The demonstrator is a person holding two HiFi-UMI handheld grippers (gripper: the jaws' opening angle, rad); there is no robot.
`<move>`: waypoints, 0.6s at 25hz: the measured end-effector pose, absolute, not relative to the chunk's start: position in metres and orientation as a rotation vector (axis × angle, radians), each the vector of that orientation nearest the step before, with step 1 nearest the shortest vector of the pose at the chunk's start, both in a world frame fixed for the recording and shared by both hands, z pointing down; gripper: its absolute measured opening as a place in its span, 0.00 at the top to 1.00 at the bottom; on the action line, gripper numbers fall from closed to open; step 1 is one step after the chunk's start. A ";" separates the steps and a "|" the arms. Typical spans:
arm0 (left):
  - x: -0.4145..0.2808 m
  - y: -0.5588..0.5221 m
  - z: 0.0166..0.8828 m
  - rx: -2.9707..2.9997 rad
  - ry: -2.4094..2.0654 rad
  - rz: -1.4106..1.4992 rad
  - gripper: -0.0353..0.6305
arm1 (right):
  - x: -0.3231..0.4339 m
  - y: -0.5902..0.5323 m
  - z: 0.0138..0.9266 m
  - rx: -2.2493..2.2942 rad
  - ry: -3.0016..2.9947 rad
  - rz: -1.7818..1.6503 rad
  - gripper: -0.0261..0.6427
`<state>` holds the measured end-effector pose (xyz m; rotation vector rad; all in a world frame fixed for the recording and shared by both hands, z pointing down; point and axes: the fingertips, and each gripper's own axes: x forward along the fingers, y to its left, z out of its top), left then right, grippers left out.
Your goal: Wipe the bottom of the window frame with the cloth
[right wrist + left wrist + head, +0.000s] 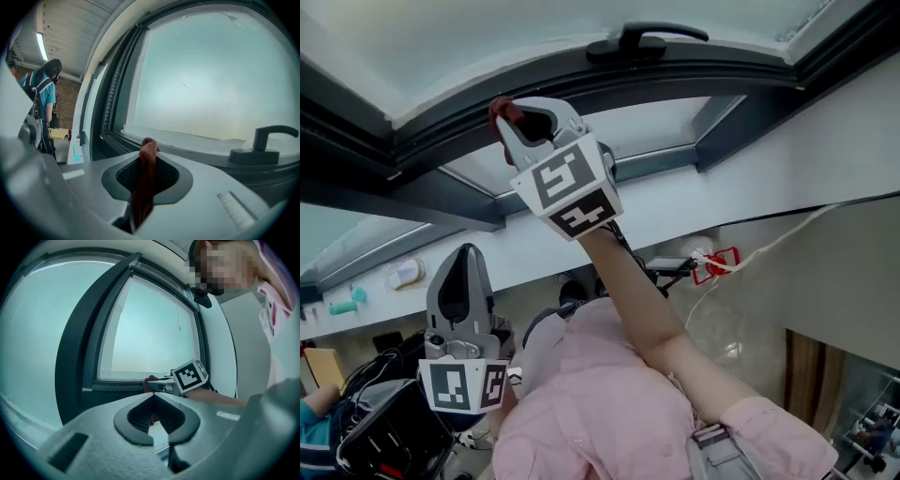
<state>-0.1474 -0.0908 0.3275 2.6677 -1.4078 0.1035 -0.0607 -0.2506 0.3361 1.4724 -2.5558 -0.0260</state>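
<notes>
Right gripper view: right tongs clamp red cloth near window frame.

window frame: landmark, runs across the top
handle: on the frame, right end
right gripper: at the frame, left of handle
cloth: in right gripper's jaws, at frame edge
left gripper: well below the frame

Backpacked bystander, black window handle
</notes>
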 end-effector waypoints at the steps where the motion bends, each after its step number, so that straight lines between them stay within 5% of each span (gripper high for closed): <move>1: -0.144 -0.090 0.328 2.671 -1.403 0.111 0.95 | -0.060 -0.250 0.336 1.469 -2.559 -0.026 0.89; 15: -0.108 -0.071 0.338 2.657 -1.434 0.195 0.95 | -0.029 -0.238 0.331 1.474 -2.604 -0.079 0.89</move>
